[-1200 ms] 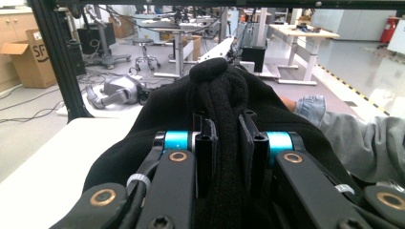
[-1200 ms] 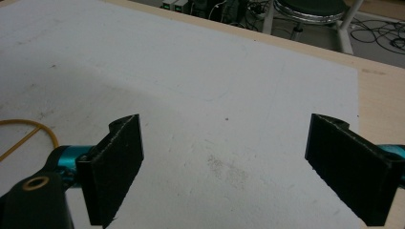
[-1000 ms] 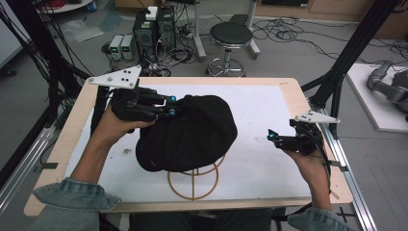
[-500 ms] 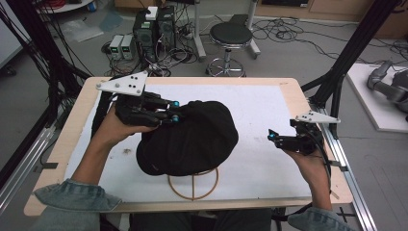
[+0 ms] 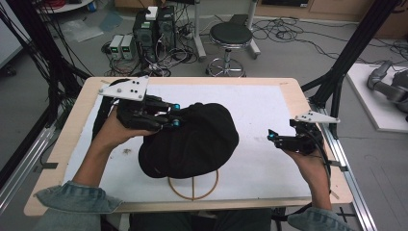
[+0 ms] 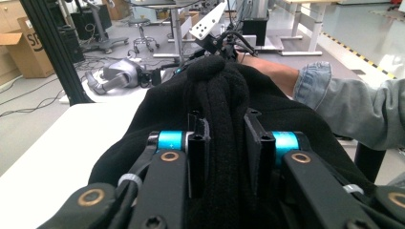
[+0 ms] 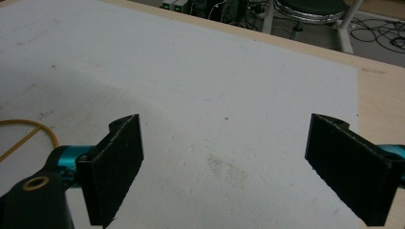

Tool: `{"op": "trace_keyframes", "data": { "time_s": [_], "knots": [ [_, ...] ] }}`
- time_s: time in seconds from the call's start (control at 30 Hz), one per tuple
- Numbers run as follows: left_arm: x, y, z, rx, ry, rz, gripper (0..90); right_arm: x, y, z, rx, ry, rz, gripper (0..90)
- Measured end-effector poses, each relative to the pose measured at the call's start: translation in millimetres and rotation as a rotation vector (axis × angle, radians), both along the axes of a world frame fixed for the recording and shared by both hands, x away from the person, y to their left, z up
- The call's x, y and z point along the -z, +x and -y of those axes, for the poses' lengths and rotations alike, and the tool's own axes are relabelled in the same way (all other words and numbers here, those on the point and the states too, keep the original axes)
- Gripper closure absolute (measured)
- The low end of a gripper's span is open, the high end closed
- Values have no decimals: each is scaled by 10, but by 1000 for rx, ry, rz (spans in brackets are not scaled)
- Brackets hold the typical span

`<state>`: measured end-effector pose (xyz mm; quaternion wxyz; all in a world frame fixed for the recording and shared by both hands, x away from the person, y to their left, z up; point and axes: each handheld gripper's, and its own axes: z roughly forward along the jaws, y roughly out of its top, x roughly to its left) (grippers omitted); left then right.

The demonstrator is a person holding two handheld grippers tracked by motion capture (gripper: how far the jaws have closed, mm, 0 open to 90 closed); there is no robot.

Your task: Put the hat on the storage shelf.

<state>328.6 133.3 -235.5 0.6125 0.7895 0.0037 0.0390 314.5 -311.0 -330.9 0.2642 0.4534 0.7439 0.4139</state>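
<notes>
Mid-bench: black hat [image 5: 192,142] over wooden stand [image 5: 192,185]. Left gripper [image 5: 173,115] fingers [image 6: 198,143] pinch fold at far-left edge, have just been easing open. Right gripper [image 5: 272,137] fingers wide, idle. Risk: loosened pinch, hat slips off stand

Left tongs [image 5: 174,115] apparently pinch a black hat [image 5: 192,142] over a wooden ring stand [image 5: 192,185]; right tongs [image 5: 272,138] hover apart.

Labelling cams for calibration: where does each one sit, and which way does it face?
High view: above the near table edge, looking forward and down; both forearms, left gripper, right gripper.
Left gripper view: on that gripper, looking across the table; its pads flank a fold of the black hat.
Right gripper view: looks down at the white mat, jaws wide.
Shared: hat, mat.
</notes>
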Motion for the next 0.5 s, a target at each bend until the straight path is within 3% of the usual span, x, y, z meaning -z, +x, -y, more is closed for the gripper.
{"op": "trace_keyframes", "data": {
  "time_s": [0.5],
  "knots": [
    [42,-4,0,-8,-10,11,660,-8,-10,7,4,2,-1,127]
  ]
}}
